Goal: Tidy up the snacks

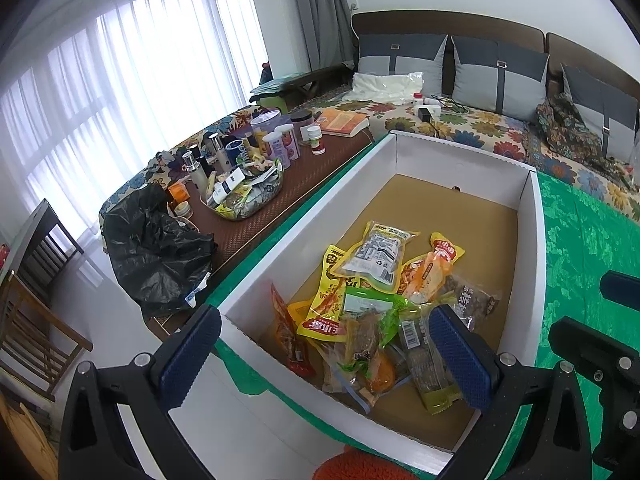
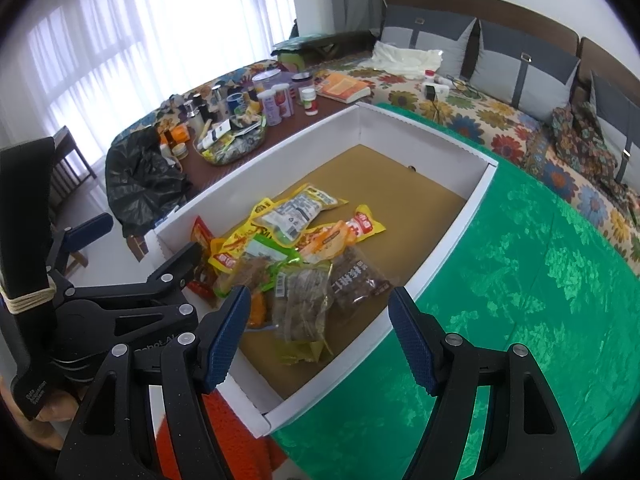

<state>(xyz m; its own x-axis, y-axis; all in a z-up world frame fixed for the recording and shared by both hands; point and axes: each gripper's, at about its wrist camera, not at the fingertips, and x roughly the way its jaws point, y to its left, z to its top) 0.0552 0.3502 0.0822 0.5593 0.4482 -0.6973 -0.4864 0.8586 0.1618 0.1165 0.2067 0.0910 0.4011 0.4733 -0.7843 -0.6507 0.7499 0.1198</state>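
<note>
sitting at the far left, a black plastic bag [image 1: 158, 252] slumps on the end of a brown desk [image 1: 304, 184], with a clear bowl [image 1: 248, 196] of small packets just beside it and a cluster of bottles and jars [image 1: 256, 140] behind; an orange book [image 1: 344, 122] lies at the desk's far end

next over, the left claw [image 1: 326, 356] hangs above the near end of a white cardboard box [image 1: 532, 240], its blue pads [image 1: 190, 354] spread wide with nothing between them; one pad is outside the box's left wall and the other over the snacks

the snacks [image 1: 372, 300] lie heaped in the near half of the box on its brown floor: yellow, green, orange and clear packets overlapping one another, while the far half of the floor shows bare cardboard

from the right wrist view the right claw [image 2: 320, 334] is also spread wide and holds nothing, poised over the box's near right corner, with a clear packet of brown pieces [image 2: 304, 304] below the gap

to the right the box rests on a green patterned cloth [image 2: 520, 280], and beyond it runs a sofa with a flowered cover [image 2: 500, 128] and grey cushions [image 2: 520, 68]
</note>
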